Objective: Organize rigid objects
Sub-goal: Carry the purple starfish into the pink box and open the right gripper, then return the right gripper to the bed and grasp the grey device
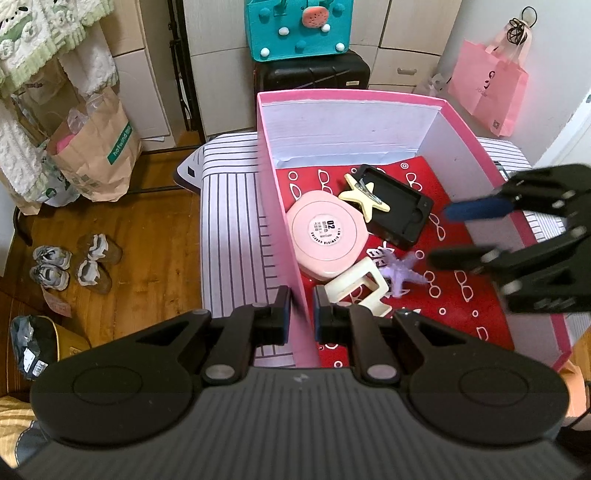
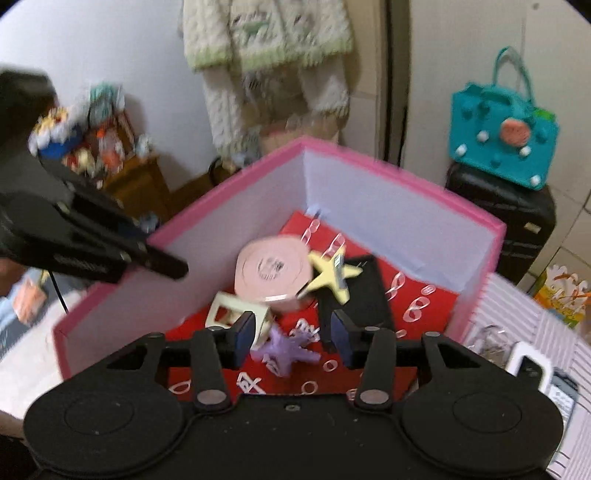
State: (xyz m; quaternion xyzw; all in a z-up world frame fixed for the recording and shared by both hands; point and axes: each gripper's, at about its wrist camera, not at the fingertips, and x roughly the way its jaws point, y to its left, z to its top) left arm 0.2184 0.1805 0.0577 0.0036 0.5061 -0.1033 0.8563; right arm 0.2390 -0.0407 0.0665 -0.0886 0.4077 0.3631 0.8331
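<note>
A pink box (image 1: 458, 122) with a red patterned floor holds a pink round case (image 1: 327, 240), a yellow star clip (image 1: 364, 197), a black tray (image 1: 400, 206), a cream square clip (image 1: 360, 288) and a purple star clip (image 1: 399, 273). My left gripper (image 1: 301, 317) is shut on the box's left wall (image 1: 284, 236). My right gripper (image 2: 291, 334) is open and empty above the box floor, over the purple star clip (image 2: 284, 349). It also shows in the left wrist view (image 1: 443, 232) at the box's right side. The same box (image 2: 207, 206), pink case (image 2: 271, 271) and yellow star (image 2: 332, 275) show in the right wrist view.
The box rests on a striped surface (image 1: 232, 236). A black suitcase (image 1: 312, 74) with a teal bag (image 1: 297, 27) stands behind. A pink bag (image 1: 487, 85) hangs right. Paper bag (image 1: 99, 147) and shoes (image 1: 70, 267) are on the wood floor. Small items (image 2: 532, 365) lie right of the box.
</note>
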